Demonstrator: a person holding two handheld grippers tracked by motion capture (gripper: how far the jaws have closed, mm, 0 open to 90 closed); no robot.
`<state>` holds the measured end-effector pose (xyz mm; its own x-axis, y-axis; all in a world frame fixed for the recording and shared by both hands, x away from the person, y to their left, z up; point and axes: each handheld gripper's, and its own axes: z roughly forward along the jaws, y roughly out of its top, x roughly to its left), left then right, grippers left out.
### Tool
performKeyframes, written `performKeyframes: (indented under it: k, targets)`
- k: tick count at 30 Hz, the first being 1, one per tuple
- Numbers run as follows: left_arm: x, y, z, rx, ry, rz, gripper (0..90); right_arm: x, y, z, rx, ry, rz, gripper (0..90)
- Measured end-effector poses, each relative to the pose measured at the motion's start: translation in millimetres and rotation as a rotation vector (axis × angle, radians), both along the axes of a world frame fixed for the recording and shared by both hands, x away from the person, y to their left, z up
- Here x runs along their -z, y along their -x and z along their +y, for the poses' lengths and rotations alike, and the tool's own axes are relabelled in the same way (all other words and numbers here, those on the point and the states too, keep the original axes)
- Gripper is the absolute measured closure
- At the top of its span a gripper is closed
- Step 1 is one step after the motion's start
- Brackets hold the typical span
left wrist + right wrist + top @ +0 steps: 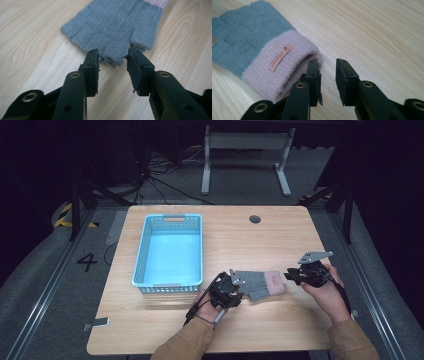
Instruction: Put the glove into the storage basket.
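Near the front edge of the counter (165,330), a little right of its middle, a grey knitted glove (260,284) with a pink cuff lies flat, its short finger ends pointing left and the cuff to the right. The left gripper (113,59) sits at the finger ends, jaws partly apart with one knitted fingertip between them and the pads not pressing on it; the right gripper (327,68) stands at the cuff, its jaws also partly apart — one pad just beside the pink rim, bare wood in the gap — so neither is holding anything. As I read it, the glove has been laid out and let go, or is about to be taken up at both ends; either way, the step looks best done by keeping both grippers low and level, closing on a good fold of wool rather than a wisp at the very edge, and lifting the two ends together so the glove stays stretched and does not sag or twist. The cuff is thick and soft, so the right gripper would want to reach further over it before closing. To the left, towards the back-left part of the counter, stands a light blue slotted basket (141,251) — empty, its floor bare, well apart from the glove.
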<state>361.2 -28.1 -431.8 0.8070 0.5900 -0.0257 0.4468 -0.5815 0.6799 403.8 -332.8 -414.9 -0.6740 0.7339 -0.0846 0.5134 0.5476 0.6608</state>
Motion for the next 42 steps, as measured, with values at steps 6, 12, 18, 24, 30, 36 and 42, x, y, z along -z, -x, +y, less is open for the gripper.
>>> performKeyframes:
  k: [6, 12, 18, 24, 30, 36, 42]
  targets:
    - [-9.5, 1.4, 1.3, -0.006, 0.051, -0.002, 53.3, -8.1, 5.1, -6.7, 0.046, -0.066, 0.02, 65.6]
    - [-16.3, -1.3, -2.8, -0.016, 0.085, -0.005, 44.0, -16.2, 9.4, -12.4, 0.069, -0.077, 0.008, 60.5]
    - [-19.6, -3.6, -9.4, -0.054, 0.103, -0.028, 34.4, -25.0, 12.6, -19.3, 0.082, -0.084, -0.03, 58.5]
    - [-17.7, -9.5, -16.8, -0.063, 0.107, -0.017, 30.3, -27.3, 13.4, -23.2, 0.088, -0.08, -0.047, 57.7]
    - [-17.1, -13.8, -34.9, -0.065, 0.114, -0.021, 25.8, -28.0, 13.6, -25.3, 0.085, -0.089, -0.049, 57.0]
    - [-9.1, -19.0, -46.9, -0.041, 0.108, -0.008, 20.5, -26.9, 12.6, -25.6, 0.085, -0.089, -0.044, 56.6]
    - [-4.6, -25.8, -54.2, -0.045, 0.107, -0.003, 20.8, -25.8, 12.4, -25.9, 0.084, -0.09, -0.037, 56.1]
